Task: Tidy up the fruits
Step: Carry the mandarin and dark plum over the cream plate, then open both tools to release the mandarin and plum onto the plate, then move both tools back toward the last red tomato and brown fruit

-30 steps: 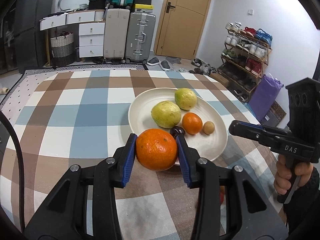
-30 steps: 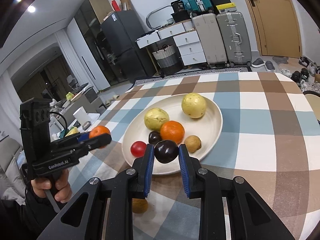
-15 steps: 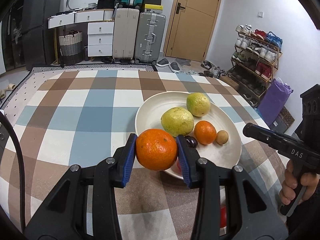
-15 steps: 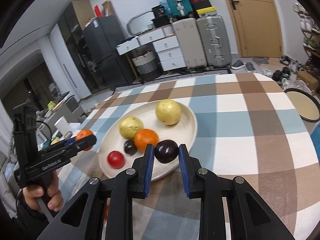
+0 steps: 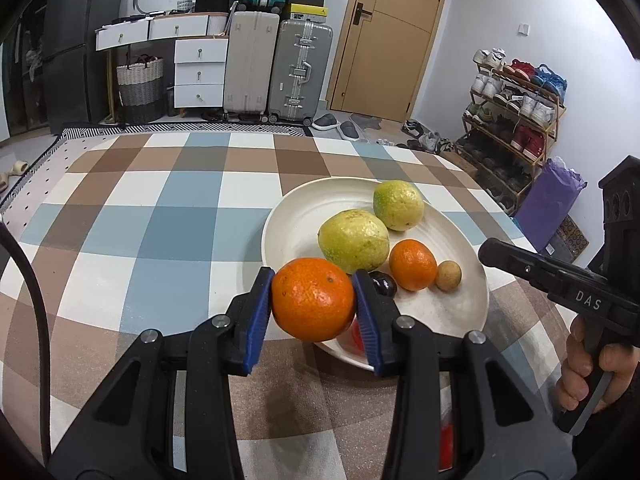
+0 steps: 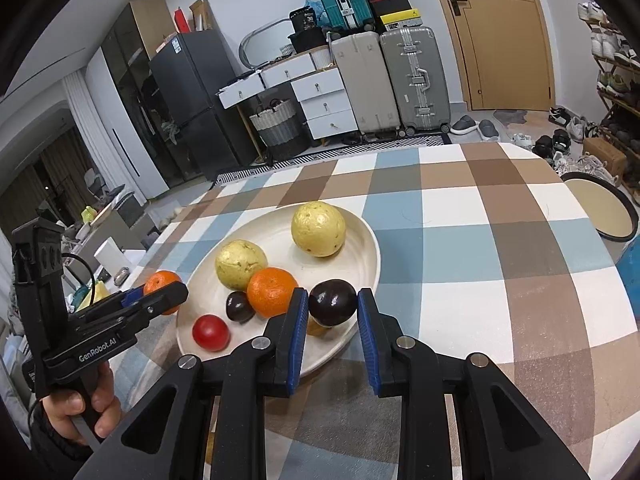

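Left fingers grip an orange, right fingers a plum, both poised over the plate for placing.

White plate on checked (blue, brown, white) tablecloth.

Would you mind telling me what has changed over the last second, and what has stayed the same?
Nothing was taken hold of or let go. The left gripper stays shut on the large orange and has drifted left of the plate. The right gripper keeps the dark plum and has shifted toward the plate's right rim. The fruits on the plate, including the small orange and red fruit, lie as before.
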Demonstrator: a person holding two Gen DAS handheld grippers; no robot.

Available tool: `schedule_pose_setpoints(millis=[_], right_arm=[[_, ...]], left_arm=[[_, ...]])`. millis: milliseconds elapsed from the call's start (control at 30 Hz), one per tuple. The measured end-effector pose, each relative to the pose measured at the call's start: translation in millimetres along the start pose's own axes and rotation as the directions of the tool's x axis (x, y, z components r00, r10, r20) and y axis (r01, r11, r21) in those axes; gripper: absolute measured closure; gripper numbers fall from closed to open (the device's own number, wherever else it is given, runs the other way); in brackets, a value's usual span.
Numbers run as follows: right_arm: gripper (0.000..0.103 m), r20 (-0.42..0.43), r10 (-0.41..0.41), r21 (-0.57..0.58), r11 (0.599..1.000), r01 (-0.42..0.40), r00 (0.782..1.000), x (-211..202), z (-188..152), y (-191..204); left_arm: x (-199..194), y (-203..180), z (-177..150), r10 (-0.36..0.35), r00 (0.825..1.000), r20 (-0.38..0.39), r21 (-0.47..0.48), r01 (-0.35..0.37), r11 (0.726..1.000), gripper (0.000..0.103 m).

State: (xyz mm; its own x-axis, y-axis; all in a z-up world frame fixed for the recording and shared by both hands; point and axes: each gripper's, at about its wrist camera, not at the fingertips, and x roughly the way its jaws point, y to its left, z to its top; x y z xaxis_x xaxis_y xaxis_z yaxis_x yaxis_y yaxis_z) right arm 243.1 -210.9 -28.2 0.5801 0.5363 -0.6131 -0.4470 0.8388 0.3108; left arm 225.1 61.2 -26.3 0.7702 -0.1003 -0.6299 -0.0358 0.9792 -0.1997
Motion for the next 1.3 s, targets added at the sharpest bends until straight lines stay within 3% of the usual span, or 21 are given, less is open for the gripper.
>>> schedule_pose_setpoints(millis=[233, 467, 600, 700, 767, 867, 1000, 1067, 1133, 1300], right_arm=[[0.076, -0.007, -0.027, -0.003, 1.0, 0.027, 1.0, 3, 0, 0], [0.054, 0.022, -0.046, 0.005, 0.999, 0.046, 0.999, -8, -2, -6], [0.049, 0.031, -0.047, 0.005, 0.999, 0.046, 0.998, -12, -4, -7], [0.043, 0.04, -0.047, -0.008, 0.999, 0.047, 0.998, -13, -4, -6], [0.041, 0.041, -0.048, -0.02, 0.999, 0.049, 0.998, -13, -5, -4], [0.035, 0.039, -0.048, -0.032, 0.998, 0.05, 0.998, -12, -6, -2], [0.025, 0.036, -0.039, -0.037, 0.998, 0.04, 0.999, -12, -8, -1], [0.016, 0.038, -0.034, -0.041, 0.999, 0.036, 0.999, -12, -8, 1], [0.013, 0.04, -0.031, -0.046, 0.998, 0.033, 0.999, -12, -9, 2], [0.003, 0.021, -0.001, -0.033, 0.999, 0.002, 1.0, -8, -12, 2]], left_arm=[[2, -6, 0, 0.003, 1.0, 0.009, 0.025, -0.004, 1.0, 0.066], [2, -8, 0, 0.008, 1.0, 0.01, 0.033, -0.008, 0.999, 0.066], [0, -9, -1, 0.022, 1.0, 0.017, 0.035, -0.022, 0.999, 0.066], [-4, -10, -2, 0.007, 0.999, 0.038, 0.046, -0.009, 0.999, 0.052], [-8, -11, -3, 0.013, 0.999, 0.049, 0.058, -0.015, 0.998, 0.035], [-12, -11, -3, 0.007, 0.998, 0.06, 0.055, -0.01, 0.998, 0.018], [-13, -11, -5, 0.0, 0.999, 0.045, 0.052, -0.002, 0.999, 0.015], [-13, -12, -6, 0.013, 0.999, 0.037, 0.052, -0.015, 0.999, 0.008], [-15, -11, -8, 0.022, 0.999, 0.037, 0.046, -0.023, 0.999, 0.001], [-22, -9, -12, 0.008, 0.999, 0.034, 0.036, -0.009, 0.999, 0.001]])
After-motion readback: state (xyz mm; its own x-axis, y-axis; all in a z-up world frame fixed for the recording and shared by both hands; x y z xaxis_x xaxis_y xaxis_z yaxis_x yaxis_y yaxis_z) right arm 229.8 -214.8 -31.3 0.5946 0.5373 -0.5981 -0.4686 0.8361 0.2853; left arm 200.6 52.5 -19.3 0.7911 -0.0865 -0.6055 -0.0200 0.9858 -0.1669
